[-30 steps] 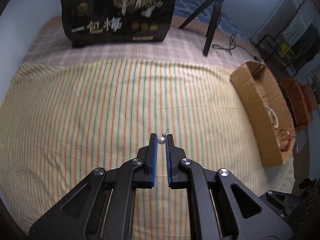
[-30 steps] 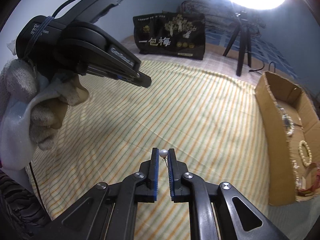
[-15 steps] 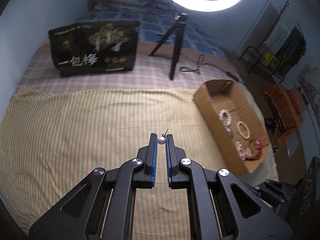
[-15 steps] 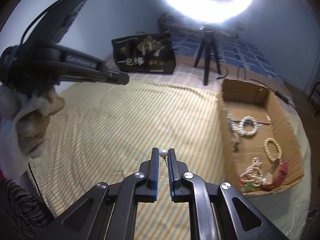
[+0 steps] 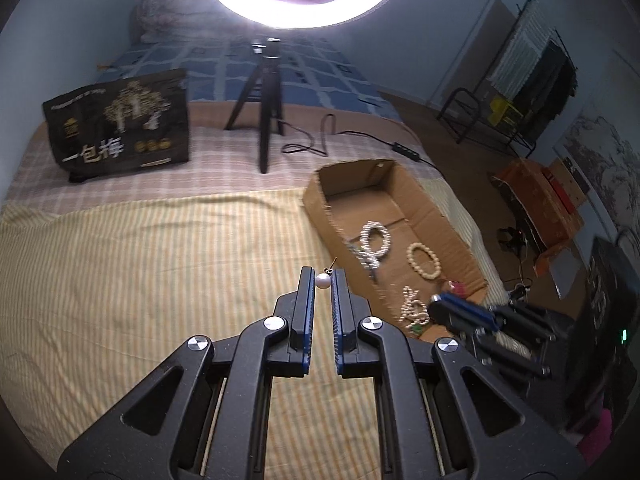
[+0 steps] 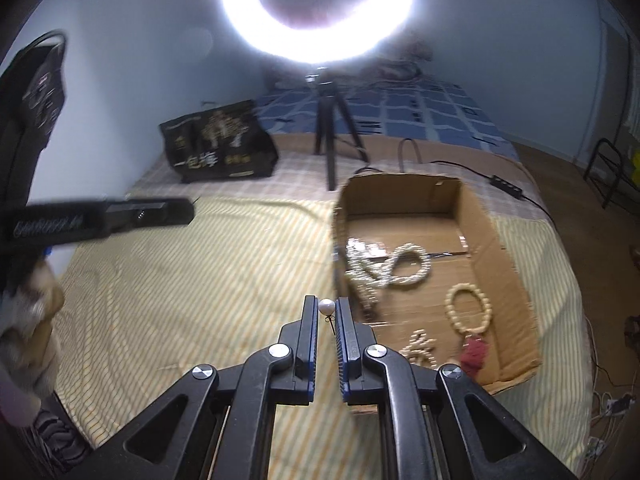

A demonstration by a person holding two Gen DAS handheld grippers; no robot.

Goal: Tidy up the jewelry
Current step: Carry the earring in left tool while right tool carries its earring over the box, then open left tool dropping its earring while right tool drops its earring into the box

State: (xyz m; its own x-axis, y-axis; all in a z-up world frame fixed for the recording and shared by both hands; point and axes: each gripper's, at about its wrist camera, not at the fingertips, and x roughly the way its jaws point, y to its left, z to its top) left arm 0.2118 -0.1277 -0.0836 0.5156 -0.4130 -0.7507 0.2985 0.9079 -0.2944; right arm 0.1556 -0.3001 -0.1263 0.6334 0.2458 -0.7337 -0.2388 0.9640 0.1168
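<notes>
Over the last second both hands have swung toward the cardboard box (image 5: 404,216), which has slid from the right edge of each view to the middle, its bracelets now showing. The left tongs (image 5: 322,280) stay clamped on a pearl earring (image 5: 322,281), and the right tongs (image 6: 327,307) on its twin (image 6: 327,306), each above the striped bedspread (image 5: 140,272) just short of the box's near left wall. Dropping them in looks like the next step. The box's near corner hides behind the tongs, and the beads there blur together.

Lay bare and open: striped cloth (image 5: 140,280). Stood in the way: cardboard box (image 6: 504,264) wall, tripod (image 5: 264,116), black bag (image 5: 120,128).
</notes>
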